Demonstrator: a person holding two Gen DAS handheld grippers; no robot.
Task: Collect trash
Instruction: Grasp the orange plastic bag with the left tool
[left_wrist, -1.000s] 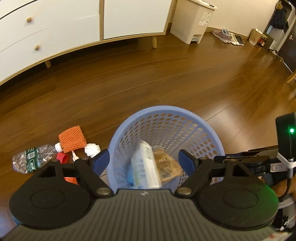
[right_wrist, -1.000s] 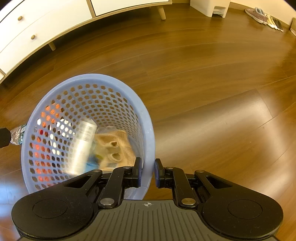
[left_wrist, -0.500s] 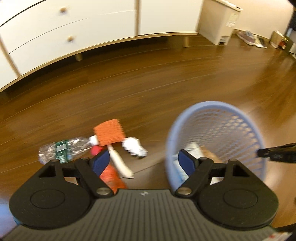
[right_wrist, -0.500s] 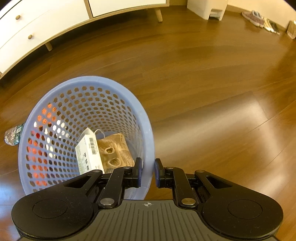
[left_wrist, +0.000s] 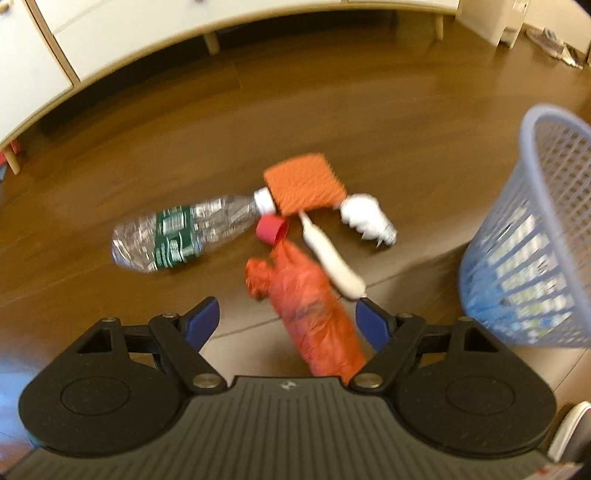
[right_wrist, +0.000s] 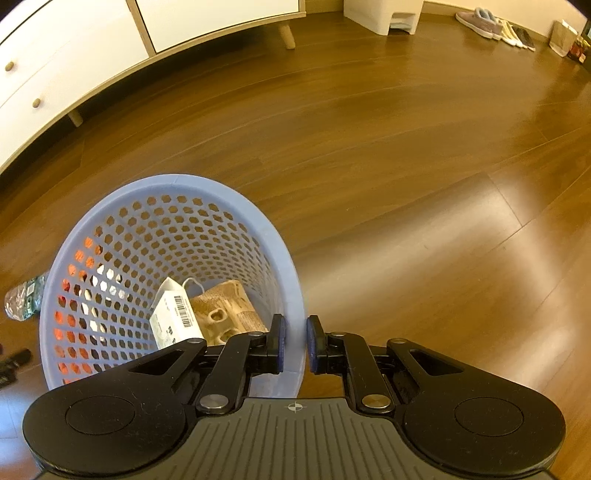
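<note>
My left gripper (left_wrist: 288, 321) is open and hangs over a pile of trash on the wooden floor. An orange crumpled bag (left_wrist: 310, 310) lies between its fingers, lower down on the floor. Beyond it lie a white tube (left_wrist: 332, 258), a red cap (left_wrist: 271, 229), a crushed clear bottle (left_wrist: 181, 232), an orange foam net (left_wrist: 304, 184) and a white paper wad (left_wrist: 365, 218). The blue mesh basket (right_wrist: 110, 221) holds a white carton (right_wrist: 175, 317) and a brown egg tray (right_wrist: 225, 310). My right gripper (right_wrist: 294, 343) is shut on the basket's near rim.
A white sideboard on wooden legs (right_wrist: 74, 55) runs along the back wall. A white pedal bin (right_wrist: 384, 14) and shoes (right_wrist: 480, 20) stand at the far right. In the left wrist view the basket (left_wrist: 532, 229) stands at the right edge of the trash pile.
The left gripper has swung left from above the basket to the trash pile and dropped closer to it. The white carton has settled in the basket. The right gripper has stayed on the rim.
</note>
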